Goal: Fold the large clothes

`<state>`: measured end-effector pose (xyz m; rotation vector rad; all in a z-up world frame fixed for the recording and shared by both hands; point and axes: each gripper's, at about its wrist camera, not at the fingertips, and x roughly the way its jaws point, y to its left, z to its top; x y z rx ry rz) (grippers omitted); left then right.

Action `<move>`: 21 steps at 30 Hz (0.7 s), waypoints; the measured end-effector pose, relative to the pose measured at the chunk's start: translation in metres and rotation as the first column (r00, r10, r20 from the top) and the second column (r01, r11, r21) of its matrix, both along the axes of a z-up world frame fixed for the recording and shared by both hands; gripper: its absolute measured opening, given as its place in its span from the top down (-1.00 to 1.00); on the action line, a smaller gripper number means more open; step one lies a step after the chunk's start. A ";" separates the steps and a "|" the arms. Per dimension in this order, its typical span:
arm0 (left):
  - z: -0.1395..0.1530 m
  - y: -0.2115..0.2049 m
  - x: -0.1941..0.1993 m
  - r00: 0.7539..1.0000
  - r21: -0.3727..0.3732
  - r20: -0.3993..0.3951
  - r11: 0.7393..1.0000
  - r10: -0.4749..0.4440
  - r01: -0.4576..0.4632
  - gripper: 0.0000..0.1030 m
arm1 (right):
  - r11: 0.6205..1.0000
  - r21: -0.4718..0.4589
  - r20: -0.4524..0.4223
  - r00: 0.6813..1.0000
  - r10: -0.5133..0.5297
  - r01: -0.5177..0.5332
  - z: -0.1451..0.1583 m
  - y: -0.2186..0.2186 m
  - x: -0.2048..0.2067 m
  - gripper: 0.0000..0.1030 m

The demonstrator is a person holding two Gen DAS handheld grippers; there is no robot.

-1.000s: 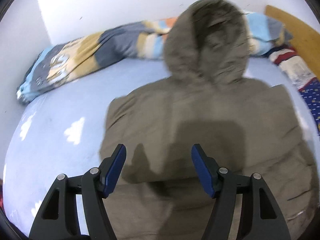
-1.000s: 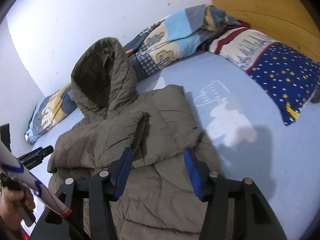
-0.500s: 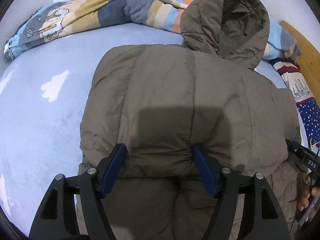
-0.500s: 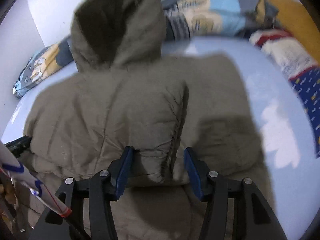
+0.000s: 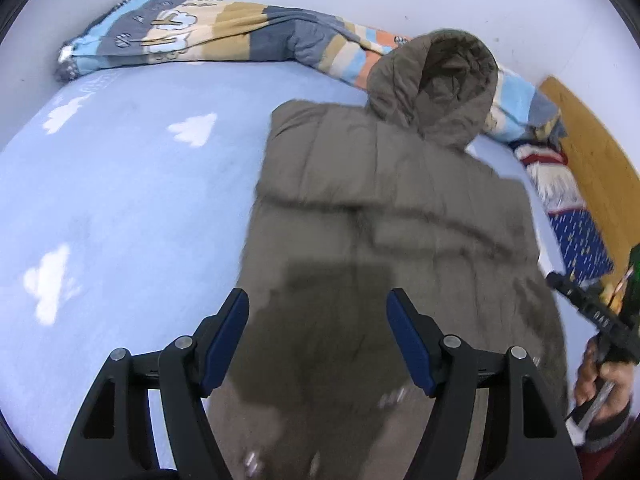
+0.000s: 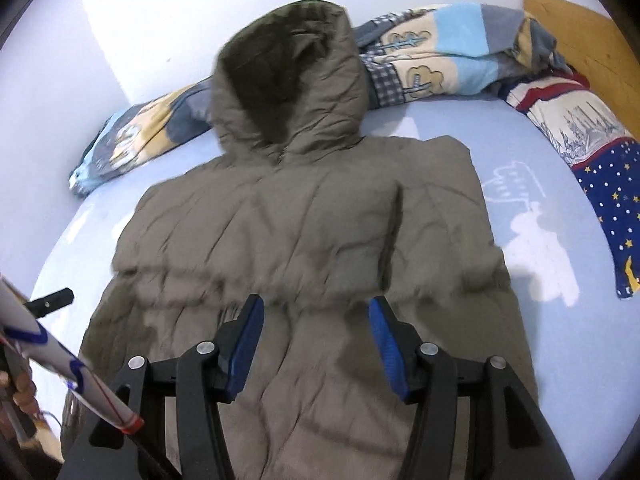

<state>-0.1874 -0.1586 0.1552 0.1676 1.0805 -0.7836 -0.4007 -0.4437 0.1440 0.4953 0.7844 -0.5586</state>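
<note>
Lying: olive hooded jacket (image 6: pixel 304 216) flat on blue bedsheet (image 5: pixel 120 200), sleeves apparently folded in
Hood (image 6: pixel 288 80): against striped blanket (image 5: pixel 208 36)
Left gripper (image 5: pixel 318 320): jaws apart, empty
Right gripper (image 6: pixel 316 320): jaws apart, empty, above jacket

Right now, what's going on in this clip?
A person is folding a brown hooded jacket spread on a light-blue bed. Both sleeves already lie folded across the body. The left tool and right tool hover open over its lower half, gripping nothing. The hood rests against a rumpled blanket.
</note>
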 end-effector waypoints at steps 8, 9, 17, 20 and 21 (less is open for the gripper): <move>-0.043 0.052 -0.060 0.999 0.078 -0.047 0.997 0.006 -0.003 -0.37 | 0.994 -0.015 -0.091 0.990 0.103 -0.105 -0.022 0.078 -0.038 -0.15; -0.052 0.055 -0.066 1.000 0.109 -0.029 0.994 0.008 -0.005 -0.37 | 0.994 -0.002 -0.100 0.989 0.110 -0.111 -0.027 0.086 -0.043 -0.15; -0.062 0.064 -0.090 0.996 0.171 0.092 0.985 -0.002 -0.014 -0.37 | 0.994 0.004 -0.208 0.973 0.106 -0.107 -0.071 0.125 -0.056 -0.18; -0.036 0.084 -0.110 0.990 0.048 0.137 0.998 0.034 -0.041 -0.37 | 0.996 0.016 -0.111 0.990 0.085 -0.084 -0.053 0.131 -0.078 -0.18; -0.029 0.090 -0.117 0.985 0.026 0.165 0.998 0.058 -0.063 -0.37 | 0.998 0.014 -0.070 0.995 0.067 -0.066 -0.045 0.132 -0.090 -0.19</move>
